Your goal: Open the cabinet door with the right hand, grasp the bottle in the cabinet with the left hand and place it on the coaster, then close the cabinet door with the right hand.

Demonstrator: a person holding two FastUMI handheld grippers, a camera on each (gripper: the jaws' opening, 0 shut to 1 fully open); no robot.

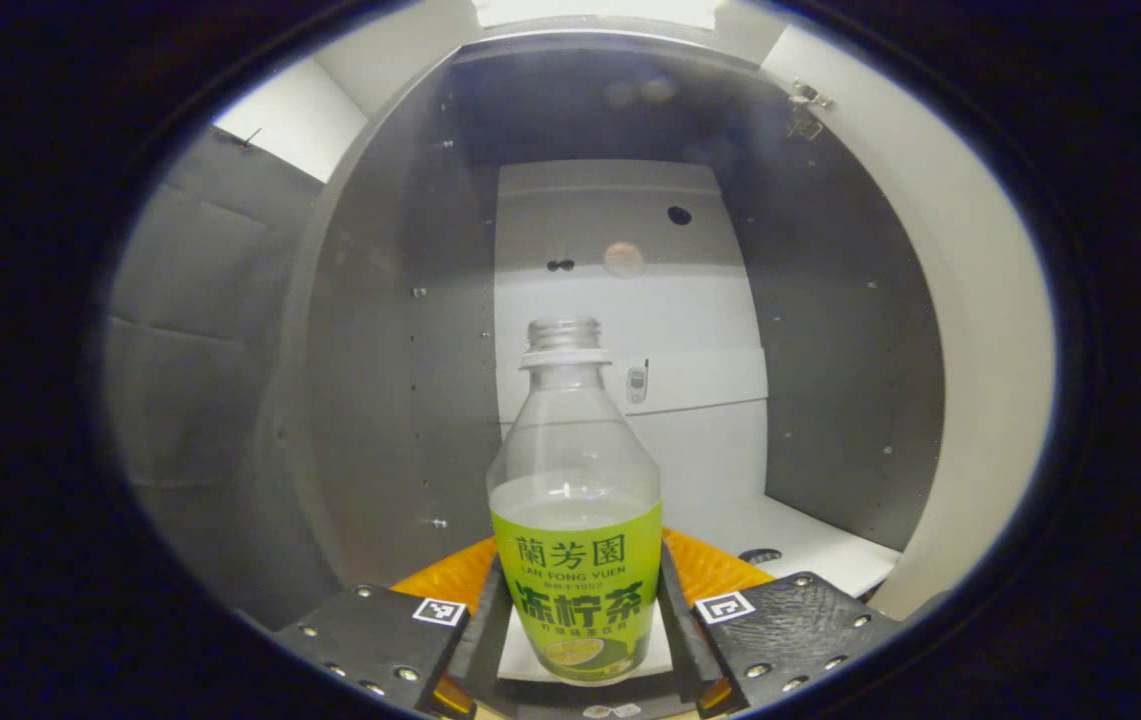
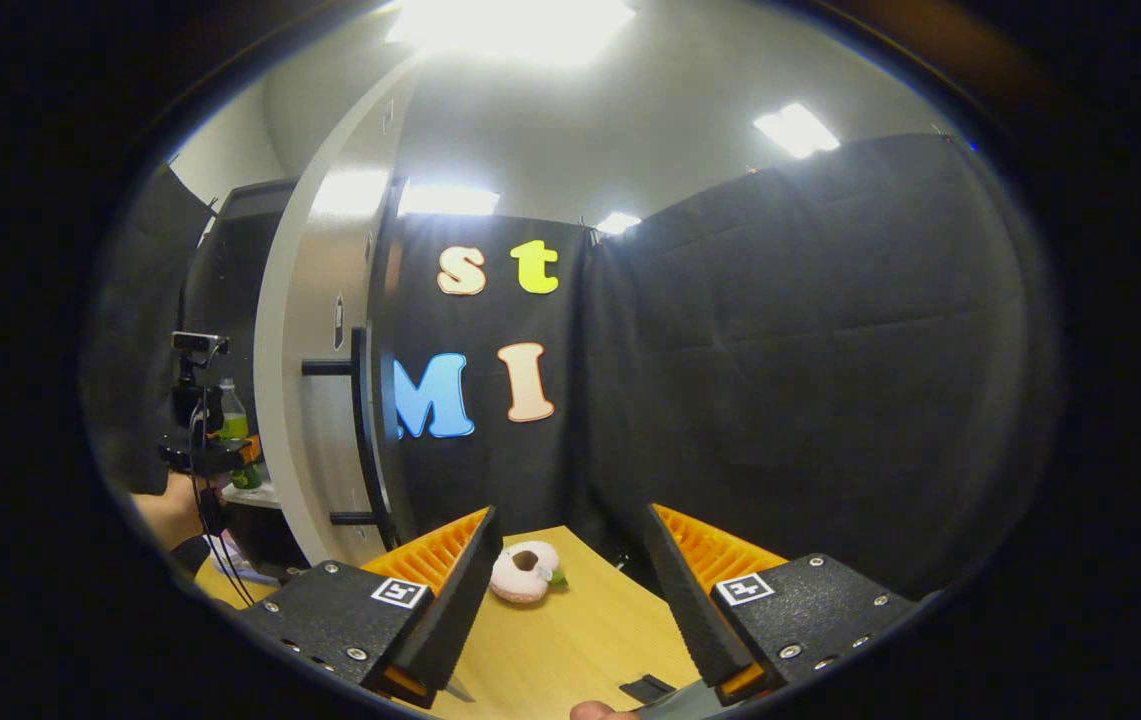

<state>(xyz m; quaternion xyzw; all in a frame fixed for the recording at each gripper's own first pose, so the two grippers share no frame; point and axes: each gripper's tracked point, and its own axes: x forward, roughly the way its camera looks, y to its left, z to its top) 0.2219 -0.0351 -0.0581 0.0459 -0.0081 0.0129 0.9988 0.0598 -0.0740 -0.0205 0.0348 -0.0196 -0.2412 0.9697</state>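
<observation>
A clear bottle (image 1: 575, 520) with a green label and no cap stands upright between the fingers of my left gripper (image 1: 578, 595), which is shut on its lower body. Bottle and gripper are at the mouth of the open cabinet (image 1: 830, 400), above its white shelf (image 1: 810, 545). The right gripper view shows the same bottle (image 2: 233, 415) and left gripper (image 2: 205, 455) far to the left, behind the opened white cabinet door (image 2: 315, 380) with its black handle (image 2: 360, 440). My right gripper (image 2: 570, 600) is open over the wooden table (image 2: 570, 640), holding nothing, away from the door.
A pink doughnut-shaped soft toy (image 2: 524, 572) lies on the table past the right gripper's fingers. A small dark flat item (image 2: 646, 688) sits at the table's near edge. A hand (image 2: 165, 510) holds the left gripper. The cabinet's grey side walls flank the bottle.
</observation>
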